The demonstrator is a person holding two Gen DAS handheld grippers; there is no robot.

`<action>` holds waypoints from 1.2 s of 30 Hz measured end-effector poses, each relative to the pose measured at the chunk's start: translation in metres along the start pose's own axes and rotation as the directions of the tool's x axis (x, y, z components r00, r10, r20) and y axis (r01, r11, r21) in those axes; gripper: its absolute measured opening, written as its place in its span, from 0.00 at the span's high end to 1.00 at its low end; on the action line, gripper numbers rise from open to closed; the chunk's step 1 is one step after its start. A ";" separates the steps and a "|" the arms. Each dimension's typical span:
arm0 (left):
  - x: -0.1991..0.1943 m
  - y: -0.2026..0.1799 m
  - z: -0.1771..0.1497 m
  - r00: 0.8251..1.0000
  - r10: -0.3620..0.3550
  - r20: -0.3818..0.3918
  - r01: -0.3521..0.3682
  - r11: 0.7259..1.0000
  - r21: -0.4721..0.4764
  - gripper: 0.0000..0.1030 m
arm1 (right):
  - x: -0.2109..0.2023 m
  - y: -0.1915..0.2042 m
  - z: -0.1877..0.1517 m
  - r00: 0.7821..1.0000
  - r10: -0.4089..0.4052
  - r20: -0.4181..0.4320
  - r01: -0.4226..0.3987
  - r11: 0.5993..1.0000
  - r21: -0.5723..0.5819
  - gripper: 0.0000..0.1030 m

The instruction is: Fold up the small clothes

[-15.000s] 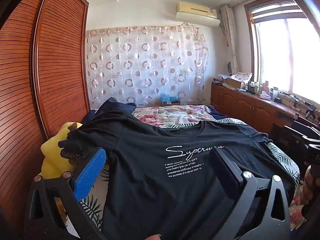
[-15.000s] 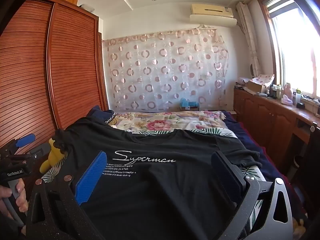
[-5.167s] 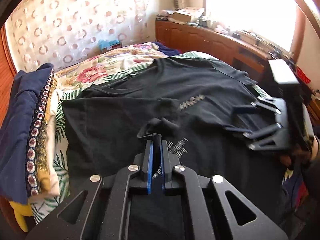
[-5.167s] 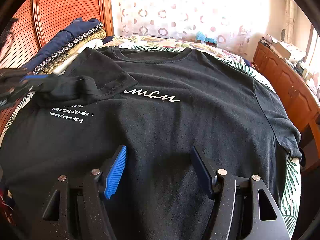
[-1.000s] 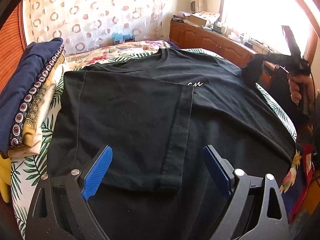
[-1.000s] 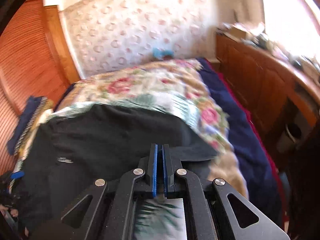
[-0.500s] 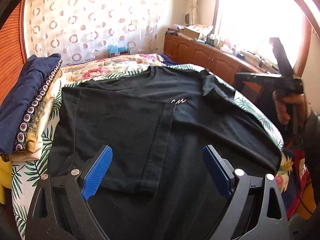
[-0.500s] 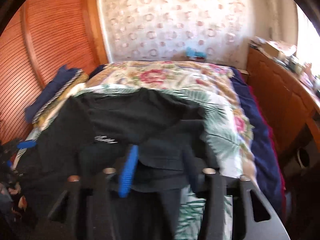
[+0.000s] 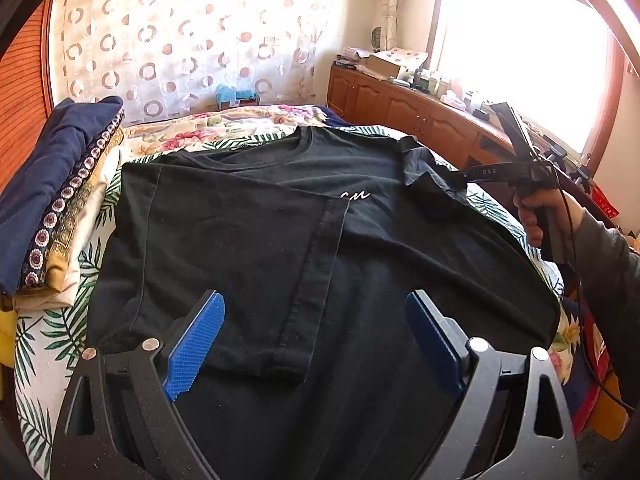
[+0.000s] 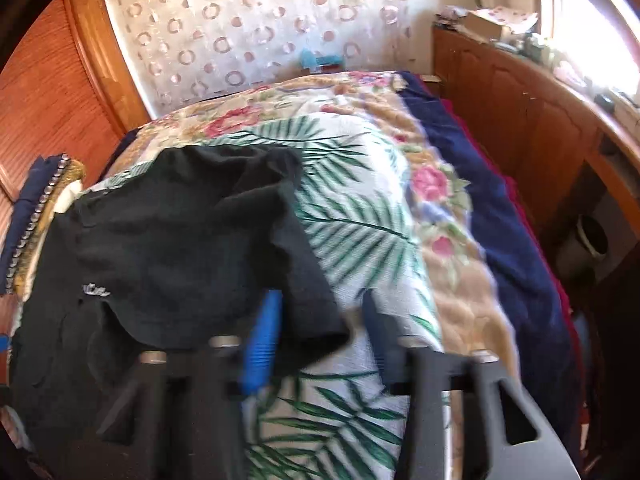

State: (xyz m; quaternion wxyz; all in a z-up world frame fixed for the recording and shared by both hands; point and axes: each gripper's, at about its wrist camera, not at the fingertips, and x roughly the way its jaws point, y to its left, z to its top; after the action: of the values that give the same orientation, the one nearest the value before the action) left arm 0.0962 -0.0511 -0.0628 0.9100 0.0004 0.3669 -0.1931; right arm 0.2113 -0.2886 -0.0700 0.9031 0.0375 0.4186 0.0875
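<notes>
a black cotton t-shirt with white script lettering (image 9: 360, 248) lies spread on the bed with the leaf-print and floral cover (image 10: 372, 208), one side already folded in over its chest. the left tongs (image 9: 316, 344) hover wide above the shirt's lower part, gripping nothing. the right tongs (image 10: 320, 340), blurred, are closing at the shirt's far sleeve (image 10: 304, 264), the cloth's edge between them, not yet pinched. folded clothes (image 9: 48, 200) are stacked beside the shirt.
</notes>
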 end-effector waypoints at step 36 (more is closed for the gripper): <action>-0.003 0.014 -0.006 1.000 0.010 0.001 -0.010 0.998 -0.062 0.10 | -0.032 0.148 -0.024 0.991 0.133 0.026 -0.114 0.921 -0.373 0.59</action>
State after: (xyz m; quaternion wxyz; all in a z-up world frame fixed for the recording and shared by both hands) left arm 0.0951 -0.0365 -0.0678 0.9108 -0.0261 0.3720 -0.1770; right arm 0.1539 -0.1491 -0.0405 0.8970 -0.1051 0.3684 0.2206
